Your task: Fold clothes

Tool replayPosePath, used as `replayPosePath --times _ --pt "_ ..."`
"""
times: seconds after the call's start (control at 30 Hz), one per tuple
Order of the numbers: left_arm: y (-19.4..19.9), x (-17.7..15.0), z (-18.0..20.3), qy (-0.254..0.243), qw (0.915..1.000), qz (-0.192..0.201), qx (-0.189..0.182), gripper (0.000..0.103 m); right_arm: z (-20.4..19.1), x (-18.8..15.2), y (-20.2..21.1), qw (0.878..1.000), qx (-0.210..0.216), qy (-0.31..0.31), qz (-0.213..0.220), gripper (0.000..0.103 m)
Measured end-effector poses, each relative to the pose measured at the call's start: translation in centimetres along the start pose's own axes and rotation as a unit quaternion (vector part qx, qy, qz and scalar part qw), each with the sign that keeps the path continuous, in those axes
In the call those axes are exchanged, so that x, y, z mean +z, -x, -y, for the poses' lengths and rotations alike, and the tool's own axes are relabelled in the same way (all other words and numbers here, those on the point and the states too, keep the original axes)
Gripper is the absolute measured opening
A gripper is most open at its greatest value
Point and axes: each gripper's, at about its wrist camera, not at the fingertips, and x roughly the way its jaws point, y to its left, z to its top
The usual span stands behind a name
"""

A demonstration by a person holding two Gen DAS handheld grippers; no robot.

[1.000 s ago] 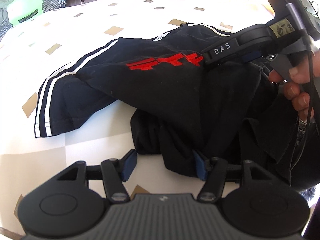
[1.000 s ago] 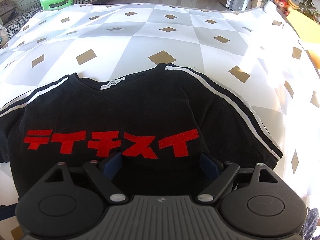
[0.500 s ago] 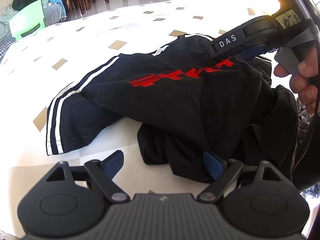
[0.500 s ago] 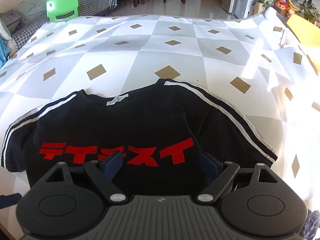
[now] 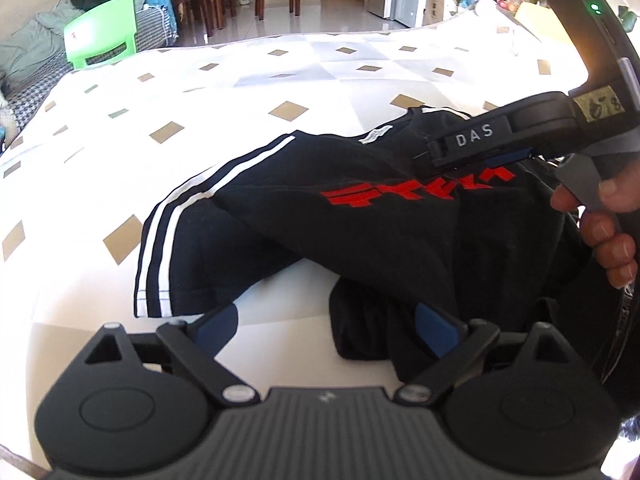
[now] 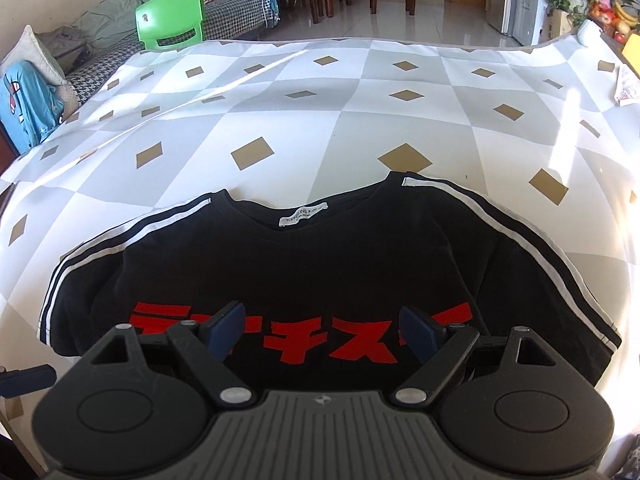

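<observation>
Black cloth with red letters is lying on the worktop [image 6: 360, 128]: it is a T-shirt [image 6: 320, 264]. The worktop is wearing a white and grey cover with little brown diamonds. The T-shirt is lying front side up, with its neck and white label [image 6: 303, 213] pointing away from the right camera and its bottom end pointing toward it. Its long way is running from near to far in that view. Both sleeves, each with two white stripes, are spreading out to the left and to the right.

In the left camera view, the bottom part of the T-shirt is bunching up in folds and is not lying flat.

The left tongs [image 5: 327, 330] are spreading wide apart, low by the bunched bottom edge, and one blue pad [image 5: 434, 330] is sitting right against the cloth. They are not pinching anything.

The right tongs [image 6: 322, 332] are also spreading wide, hanging over the red letters [image 6: 304, 340] and holding nothing. A person's hand [image 5: 608, 224] is gripping the right handle.
</observation>
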Motion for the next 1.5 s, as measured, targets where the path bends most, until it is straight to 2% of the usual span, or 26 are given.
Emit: replayPosePath --times 0.13,0.27,0.47,0.7,0.9,1.17,1.37,1.5 --pt "0.2 -0.4 -1.1 0.006 0.9998 -0.008 0.017 0.097 0.0 0.2 -1.2 1.000 -0.001 -0.004 -0.013 0.083" --pt "-0.7 -0.6 -1.5 0.006 0.9994 -0.021 0.027 0.103 -0.6 0.2 -2.6 0.999 -0.015 0.008 -0.031 0.083" --pt "-2.5 -0.4 -1.6 0.016 0.9994 -0.030 0.011 0.103 -2.0 0.1 -3.7 0.997 -0.049 0.054 -0.025 0.087" --pt "-2.8 -0.7 -1.6 0.029 0.9990 -0.032 0.015 0.103 -1.9 0.4 -4.3 0.997 -0.062 0.045 -0.009 0.090" --pt "-2.8 -0.9 -1.8 0.038 0.9984 -0.037 0.018 0.103 -1.2 1.3 -5.0 0.996 -0.084 0.020 -0.008 0.092" --pt "-1.9 -1.6 -2.0 0.042 0.9974 -0.042 0.041 0.103 0.9 2.9 -5.9 0.992 -0.121 -0.033 -0.004 0.092" --pt "-1.3 -2.2 -3.2 0.072 0.9943 -0.053 0.060 0.103 2.7 3.7 -6.3 0.987 -0.148 -0.070 0.004 0.092" --pt "-0.8 -2.6 -3.4 0.068 0.9935 -0.050 0.077 0.103 4.0 4.0 -6.3 0.981 -0.166 -0.101 0.011 0.092"
